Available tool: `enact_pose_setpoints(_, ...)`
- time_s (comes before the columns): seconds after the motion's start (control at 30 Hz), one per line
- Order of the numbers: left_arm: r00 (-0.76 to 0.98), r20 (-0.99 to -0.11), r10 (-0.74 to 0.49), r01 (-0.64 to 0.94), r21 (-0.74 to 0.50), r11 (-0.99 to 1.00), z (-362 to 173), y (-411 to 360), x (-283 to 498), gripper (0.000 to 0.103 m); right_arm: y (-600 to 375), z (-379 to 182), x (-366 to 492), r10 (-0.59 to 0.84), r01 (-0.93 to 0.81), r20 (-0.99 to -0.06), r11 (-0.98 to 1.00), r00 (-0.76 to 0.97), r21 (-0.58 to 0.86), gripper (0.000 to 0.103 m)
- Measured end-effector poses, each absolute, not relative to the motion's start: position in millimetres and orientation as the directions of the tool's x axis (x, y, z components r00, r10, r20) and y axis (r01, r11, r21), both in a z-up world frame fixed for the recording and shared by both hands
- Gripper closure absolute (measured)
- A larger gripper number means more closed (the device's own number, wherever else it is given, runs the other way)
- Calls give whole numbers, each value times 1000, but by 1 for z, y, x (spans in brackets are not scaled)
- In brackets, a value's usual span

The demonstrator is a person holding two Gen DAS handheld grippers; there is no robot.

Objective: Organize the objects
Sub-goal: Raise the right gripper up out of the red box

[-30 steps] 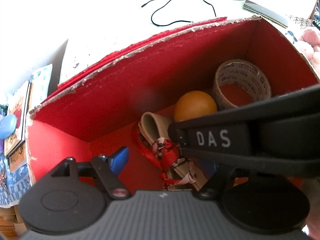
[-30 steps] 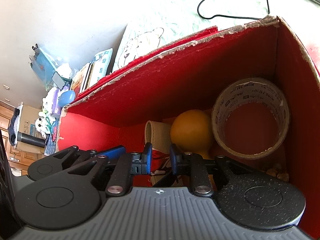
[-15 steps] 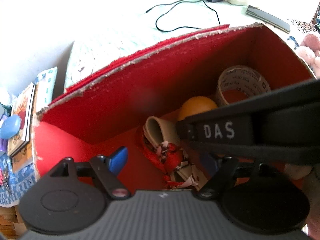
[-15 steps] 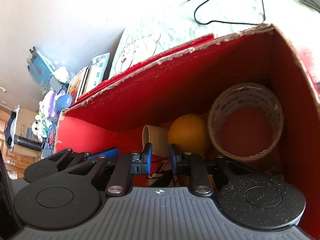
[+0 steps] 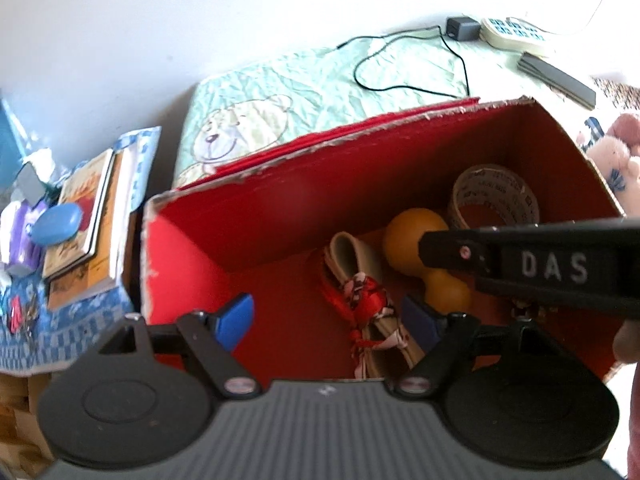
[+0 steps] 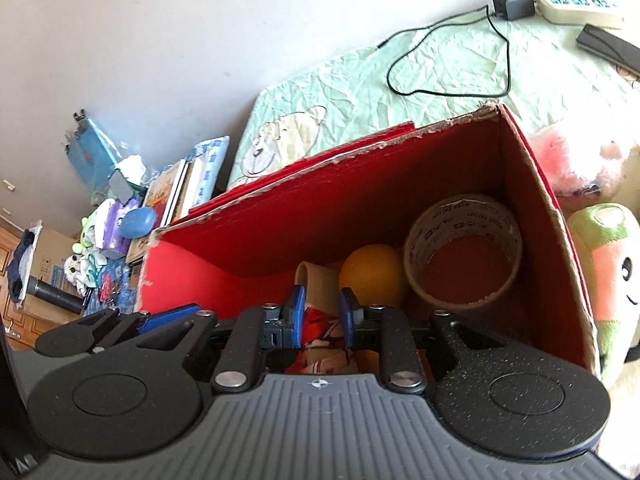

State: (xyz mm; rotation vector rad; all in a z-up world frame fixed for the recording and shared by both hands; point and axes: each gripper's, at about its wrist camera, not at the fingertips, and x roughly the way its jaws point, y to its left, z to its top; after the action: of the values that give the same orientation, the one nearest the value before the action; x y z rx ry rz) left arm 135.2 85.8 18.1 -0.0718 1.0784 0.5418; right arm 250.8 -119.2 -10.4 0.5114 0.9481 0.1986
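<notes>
Inside the red cardboard box (image 5: 248, 220), on its floor, lie a tape roll (image 6: 462, 264) at the far right corner, an orange ball (image 6: 372, 278) just left of it, and a beige roll bound with red ribbon (image 5: 360, 292) nearer the middle. A second orange shape (image 5: 446, 292) sits just near the ball; it is perhaps one piece with it, the view is blurred. The left gripper (image 5: 328, 320) hangs over the box with its blue pads wide apart and nothing between them. The right gripper (image 6: 322, 316) has its pads close together with a narrow gap; nothing seems clamped. Its black body crosses the left view and hides part of the box. Behind lie a black cable (image 6: 448, 64), a remote (image 6: 580, 2) and books (image 5: 84, 220); plush toys (image 6: 604, 280) stand at the right.
</notes>
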Motion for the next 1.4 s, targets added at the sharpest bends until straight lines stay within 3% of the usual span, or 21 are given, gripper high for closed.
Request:
enact_pose_setpoints(0.83,307,-798,518,-623,243,744,57,21,80,14,-142,21,169,502,-113,-627,825,595,553,80)
enact_pose_setpoints(1.4,215,-804,554,-718,254,648,50,-21,41,13,-144,20,127,609,-233,-603,776,515,585,78)
